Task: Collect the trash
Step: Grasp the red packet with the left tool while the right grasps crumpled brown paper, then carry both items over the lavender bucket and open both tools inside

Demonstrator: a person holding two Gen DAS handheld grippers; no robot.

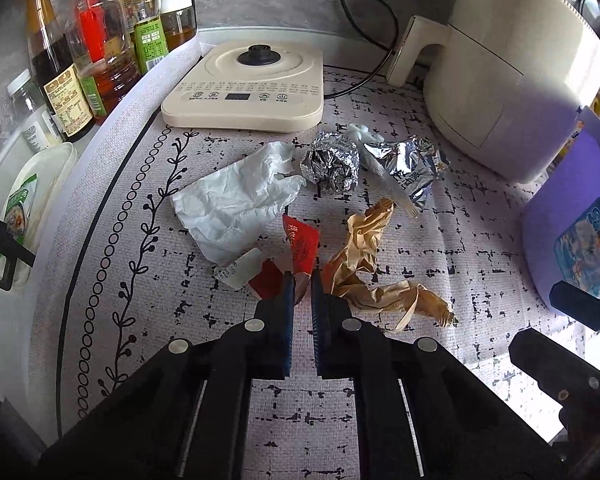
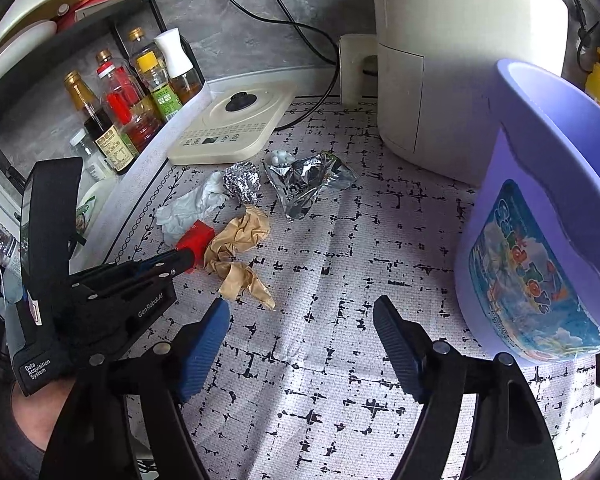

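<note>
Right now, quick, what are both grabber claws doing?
Left gripper: closed on the red paper sachet.
Right gripper: open, holding nothing.

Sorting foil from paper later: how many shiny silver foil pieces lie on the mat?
2. A crumpled foil ball sits near the induction cooker; a flattened foil wrapper lies just beside it, toward the air fryer. More could hide under the white tissue.

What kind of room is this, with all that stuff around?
Most likely a home kitchen counter: sauce and oil bottles at the back, an induction cooker beside them, and a cream air fryer.
</note>
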